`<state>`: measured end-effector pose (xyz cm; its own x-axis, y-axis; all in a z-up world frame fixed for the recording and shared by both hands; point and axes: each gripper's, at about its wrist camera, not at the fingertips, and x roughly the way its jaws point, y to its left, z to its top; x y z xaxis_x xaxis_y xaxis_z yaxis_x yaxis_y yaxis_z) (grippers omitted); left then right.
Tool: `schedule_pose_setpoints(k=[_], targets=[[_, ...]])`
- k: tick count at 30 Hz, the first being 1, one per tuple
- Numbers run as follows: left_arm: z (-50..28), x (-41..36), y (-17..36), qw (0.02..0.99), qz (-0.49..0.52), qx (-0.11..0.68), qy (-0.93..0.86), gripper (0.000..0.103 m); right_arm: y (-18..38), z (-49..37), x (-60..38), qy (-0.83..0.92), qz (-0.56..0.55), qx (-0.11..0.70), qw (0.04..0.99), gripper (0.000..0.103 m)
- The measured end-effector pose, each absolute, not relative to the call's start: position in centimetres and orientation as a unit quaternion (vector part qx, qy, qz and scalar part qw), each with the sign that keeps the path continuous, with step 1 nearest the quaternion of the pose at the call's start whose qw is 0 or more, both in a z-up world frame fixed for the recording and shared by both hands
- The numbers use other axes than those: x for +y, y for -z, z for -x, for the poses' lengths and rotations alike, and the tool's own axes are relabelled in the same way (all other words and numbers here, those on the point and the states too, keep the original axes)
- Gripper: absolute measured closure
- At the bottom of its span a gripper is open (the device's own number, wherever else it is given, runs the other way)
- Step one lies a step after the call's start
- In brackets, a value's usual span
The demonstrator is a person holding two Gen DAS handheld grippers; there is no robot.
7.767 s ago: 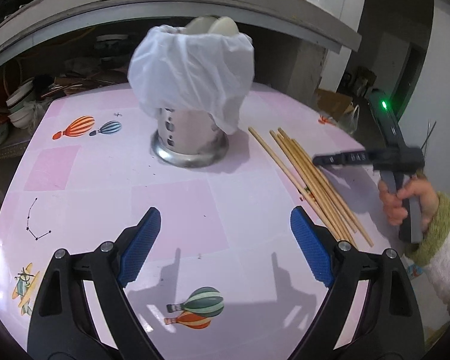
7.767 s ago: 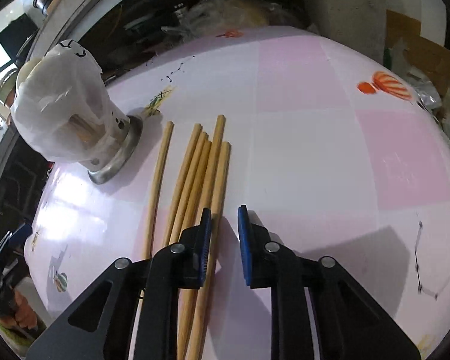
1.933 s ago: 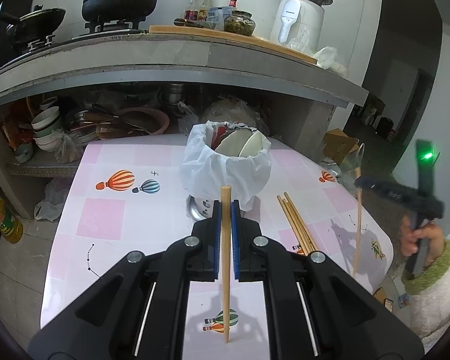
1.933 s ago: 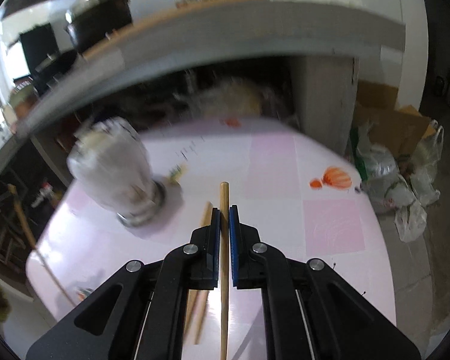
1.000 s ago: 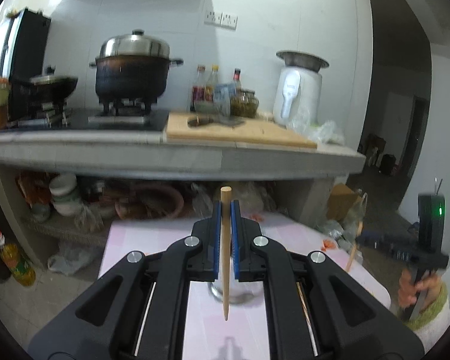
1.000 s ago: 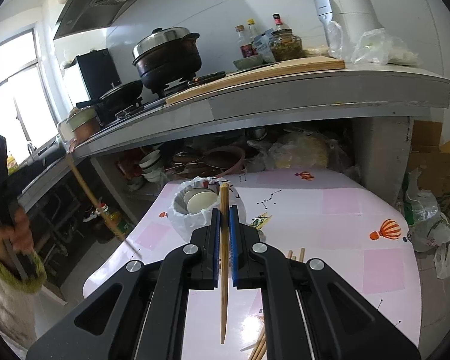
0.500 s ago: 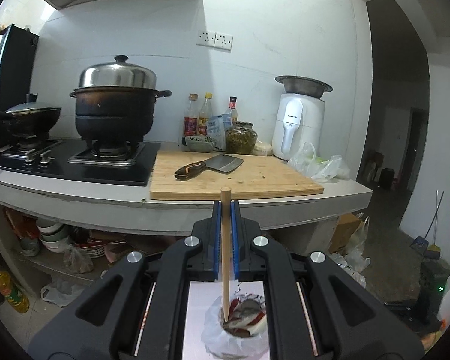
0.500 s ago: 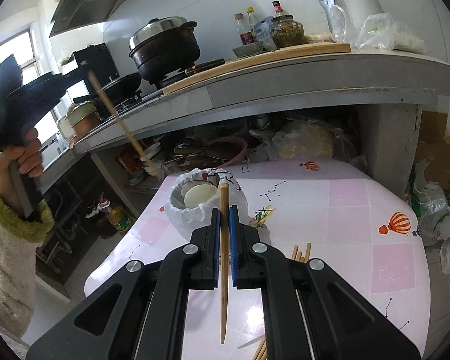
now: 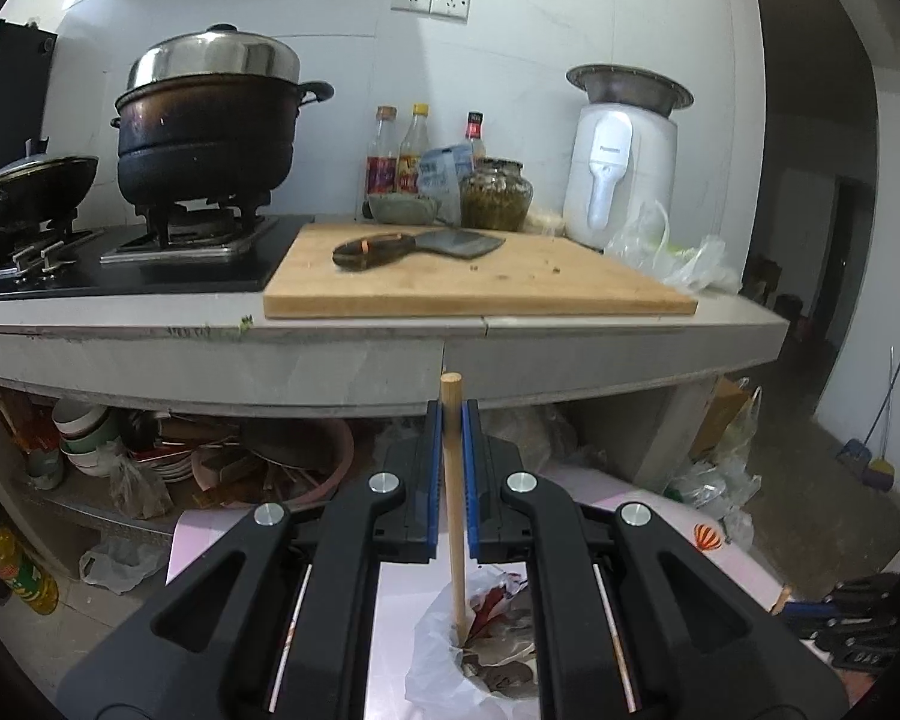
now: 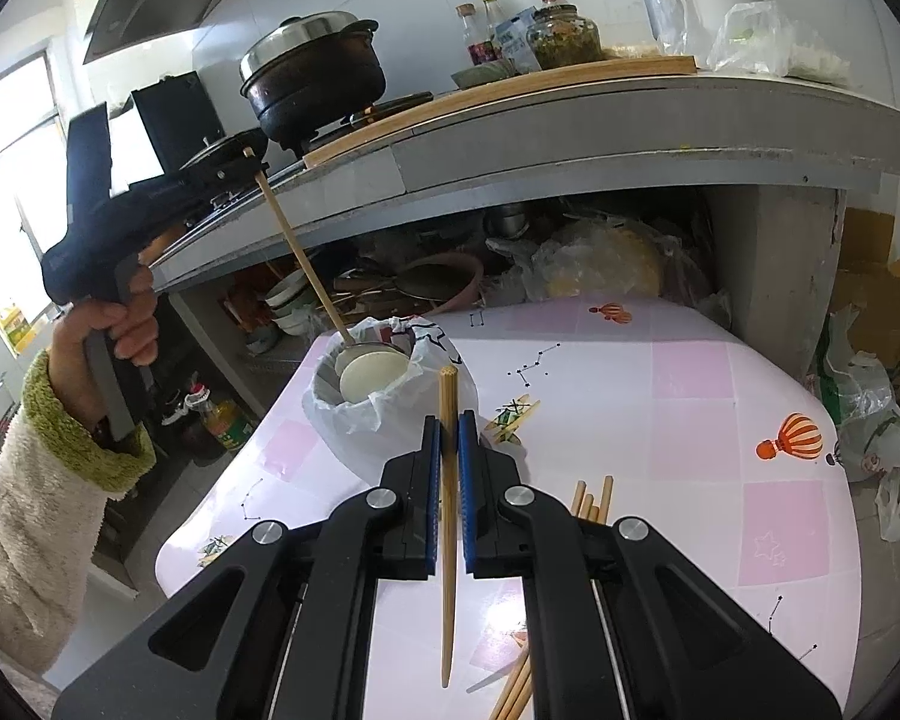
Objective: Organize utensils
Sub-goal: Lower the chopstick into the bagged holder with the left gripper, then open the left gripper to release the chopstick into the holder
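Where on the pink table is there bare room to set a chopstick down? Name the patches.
Free: the wide stretch of pink table between the bag-lined holder and the right edge. Crowded: near the loose chopsticks beside the right gripper, and around the holder, where the left gripper's chopstick dips in.

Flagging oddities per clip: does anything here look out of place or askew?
Mostly no. One oddity: the utensil holder is wrapped in a white plastic bag. Loose chopsticks still lie unsorted on the table while each gripper carries one.
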<state>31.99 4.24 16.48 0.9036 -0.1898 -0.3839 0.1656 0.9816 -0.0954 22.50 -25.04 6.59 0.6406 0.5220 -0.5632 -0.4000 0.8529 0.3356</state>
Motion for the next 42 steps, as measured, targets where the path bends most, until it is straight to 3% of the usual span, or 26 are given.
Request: schedule_pose_setpoints(k=[18, 42], targets=[[-32.2, 4.0, -8.6, 0.96, 0.026, 0.25, 0.122, 0.097, -6.6, -22.5, -24.9, -0.256, -0.089, 0.342, 0.9, 0.097], [-28.1, 5.0, -8.2, 0.944, 0.035, 0.298, 0.138, 0.097, -7.6, -21.3, -24.7, -0.259, -0.082, 0.333, 0.903, 0.097]])
